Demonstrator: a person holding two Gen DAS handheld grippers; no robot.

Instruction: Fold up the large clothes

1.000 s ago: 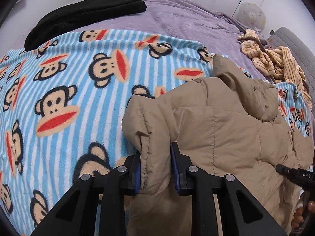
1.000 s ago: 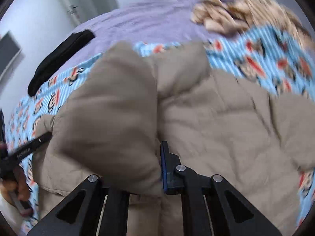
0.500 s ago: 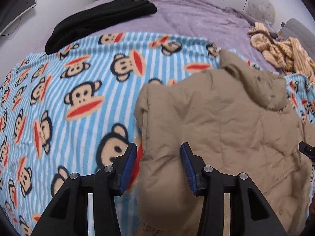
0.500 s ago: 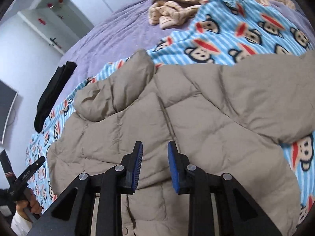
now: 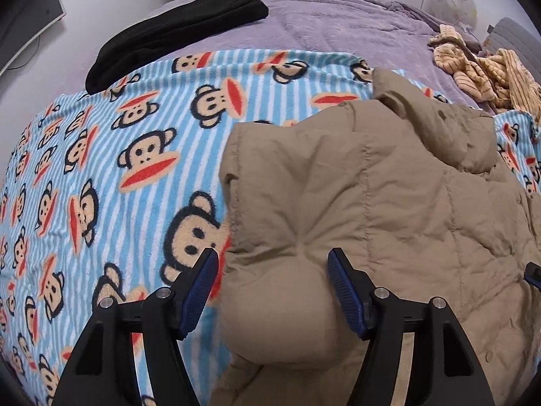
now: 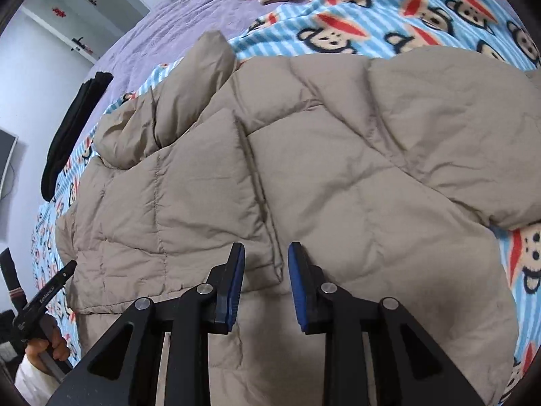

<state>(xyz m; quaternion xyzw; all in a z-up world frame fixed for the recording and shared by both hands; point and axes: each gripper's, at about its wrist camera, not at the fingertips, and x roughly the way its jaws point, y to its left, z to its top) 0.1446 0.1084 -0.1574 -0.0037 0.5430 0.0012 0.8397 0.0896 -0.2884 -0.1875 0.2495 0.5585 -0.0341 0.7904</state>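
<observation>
A tan quilted puffer jacket [image 5: 372,186] lies on a blue-striped monkey-print blanket [image 5: 118,169]. My left gripper [image 5: 272,253] hovers over the jacket's left edge. Its jaws are opening, and a puffy fold sits between them without being pressed by the pads. In the right wrist view the jacket [image 6: 338,152] spreads wide, with its hood at the upper left. My right gripper [image 6: 266,247] stands open a little above the jacket's front seam, holding nothing. At the lower left of that view, a person's hand [image 6: 50,341] holds the left gripper's handle.
The blanket [image 6: 372,17] lies on a purple bedspread [image 5: 338,23]. A folded black garment [image 5: 175,30] rests at the bed's far left. A heap of beige striped clothes [image 5: 490,71] lies at the far right. White walls and cupboards stand behind the bed.
The left jaws have opened and let go of the jacket's edge. The right gripper has released the folded-over part, which now lies flat, and has moved across the jacket.
</observation>
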